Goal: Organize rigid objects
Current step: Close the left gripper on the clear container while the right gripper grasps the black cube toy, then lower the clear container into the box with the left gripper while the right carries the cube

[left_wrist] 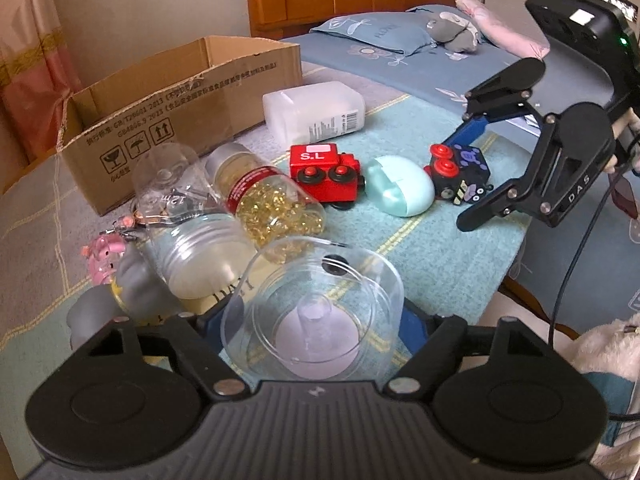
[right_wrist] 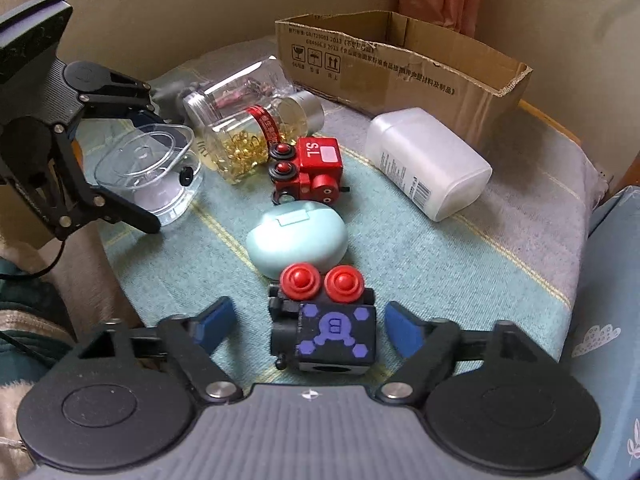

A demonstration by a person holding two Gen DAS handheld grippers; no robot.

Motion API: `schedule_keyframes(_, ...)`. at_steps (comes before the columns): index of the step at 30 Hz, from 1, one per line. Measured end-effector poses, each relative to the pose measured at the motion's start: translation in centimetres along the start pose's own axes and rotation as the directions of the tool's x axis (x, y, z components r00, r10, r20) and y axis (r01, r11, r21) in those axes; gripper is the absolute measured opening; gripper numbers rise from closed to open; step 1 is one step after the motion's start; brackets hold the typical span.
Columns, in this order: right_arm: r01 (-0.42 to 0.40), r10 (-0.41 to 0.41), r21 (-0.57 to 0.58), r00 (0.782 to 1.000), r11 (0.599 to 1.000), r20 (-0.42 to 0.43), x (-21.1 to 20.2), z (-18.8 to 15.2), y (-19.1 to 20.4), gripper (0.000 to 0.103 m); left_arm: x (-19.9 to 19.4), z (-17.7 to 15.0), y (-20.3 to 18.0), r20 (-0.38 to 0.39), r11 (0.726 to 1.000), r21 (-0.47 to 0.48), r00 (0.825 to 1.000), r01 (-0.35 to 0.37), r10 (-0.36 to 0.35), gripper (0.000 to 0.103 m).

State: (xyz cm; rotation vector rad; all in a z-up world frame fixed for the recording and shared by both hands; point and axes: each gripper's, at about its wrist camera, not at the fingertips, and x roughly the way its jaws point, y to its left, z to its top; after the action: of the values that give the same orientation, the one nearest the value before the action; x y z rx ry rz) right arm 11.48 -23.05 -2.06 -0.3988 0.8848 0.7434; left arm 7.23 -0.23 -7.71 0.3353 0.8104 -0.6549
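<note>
My left gripper point(left_wrist: 316, 320) is around a clear plastic container point(left_wrist: 316, 312), also in the right wrist view point(right_wrist: 148, 168); its fingers are mostly hidden behind it, so I cannot tell whether they grip it. My right gripper point(right_wrist: 312, 330) is open, its blue pads either side of a black toy train car point(right_wrist: 328, 330) with red wheels, not touching; the car also shows in the left wrist view point(left_wrist: 460, 176). A mint oval case point(right_wrist: 296, 236), a red toy train point(right_wrist: 310, 168), a capsule jar point(right_wrist: 244, 148), a clear jar point(right_wrist: 236, 92) and a white bottle point(right_wrist: 428, 160) lie on the cloth.
An open cardboard box point(right_wrist: 404, 64) stands at the back by the wall; it also shows in the left wrist view point(left_wrist: 168, 120). A pink keychain toy point(left_wrist: 104, 256) lies by the jars. A bed with a blue pillow point(left_wrist: 376, 32) is beyond. The striped cloth point(right_wrist: 440, 264) covers the surface.
</note>
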Motion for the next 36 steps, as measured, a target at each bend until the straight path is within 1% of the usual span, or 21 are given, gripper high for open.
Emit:
schedule_keyframes(2,0.019,-0.019,0.011,1.000,1.000,-0.008,-0.1,0.0,0.1,0.074,0.0,0.0,-0.1,-0.004,1.000,-0.003,1.000,-0.011,0.011,0.080)
schedule_keyframes(4,0.027,-0.027,0.024,1.000,0.999,-0.013,-0.3,0.1,0.1,0.059,-0.1,0.1,-0.2,-0.007,1.000,0.000,1.000,-0.015,0.015,0.080)
schedule_keyframes(5,0.041,-0.040,0.031,0.999,0.999,-0.018,-0.4,0.1,0.1,0.057,-0.2,0.1,-0.2,-0.008,1.000,-0.001,1.000,-0.017,0.017,0.080)
schedule_keyframes(8,0.067,-0.066,0.055,0.997,0.996,-0.033,-0.5,0.2,0.0,0.057,-0.5,0.3,-0.2,-0.009,1.000,-0.012,1.000,-0.013,0.013,0.080)
schedule_keyframes(11,0.069,-0.067,0.068,0.997,0.995,-0.035,-0.7,-0.1,-0.1,0.057,-1.1,0.7,-0.3,-0.013,1.000,-0.017,1.000,-0.016,0.016,0.080)
schedule_keyframes(14,0.074,-0.072,0.072,0.997,0.995,-0.025,-1.3,0.1,0.0,0.057,-2.0,1.4,-0.4,-0.017,1.000,-0.018,1.000,-0.021,0.020,0.080)
schedule_keyframes(18,0.069,-0.070,0.078,0.998,0.995,0.008,-2.7,1.2,-0.2,0.057,-3.2,3.2,-0.1,-0.015,0.999,-0.030,0.999,-0.042,0.041,0.080)
schedule_keyframes(22,0.066,-0.069,0.064,0.997,0.996,0.044,-3.6,3.0,-0.5,0.057,-3.7,5.7,1.1,-0.017,0.996,-0.050,0.997,-0.077,0.076,0.080)
schedule_keyframes(26,0.074,-0.077,0.041,0.994,0.996,0.079,-4.1,5.3,-0.7,0.057,-4.5,8.3,2.6,0.011,0.992,-0.051,0.993,-0.119,0.120,0.080)
schedule_keyframes(29,0.089,-0.091,0.020,0.990,0.996,0.106,-4.4,7.2,-1.2,0.057,-4.6,10.6,4.2,0.034,0.986,-0.046,0.986,-0.160,0.162,0.080)
schedule_keyframes(34,0.113,-0.113,0.013,0.982,0.994,0.152,-4.5,11.0,-2.6,0.057,-3.8,14.5,7.3,0.046,0.977,-0.058,0.977,-0.204,0.206,0.080)
schedule_keyframes(36,0.114,-0.115,0.018,0.979,0.993,0.169,-4.6,12.6,-3.4,0.057,-3.0,16.0,8.8,0.037,0.974,-0.068,0.975,-0.218,0.221,0.080)
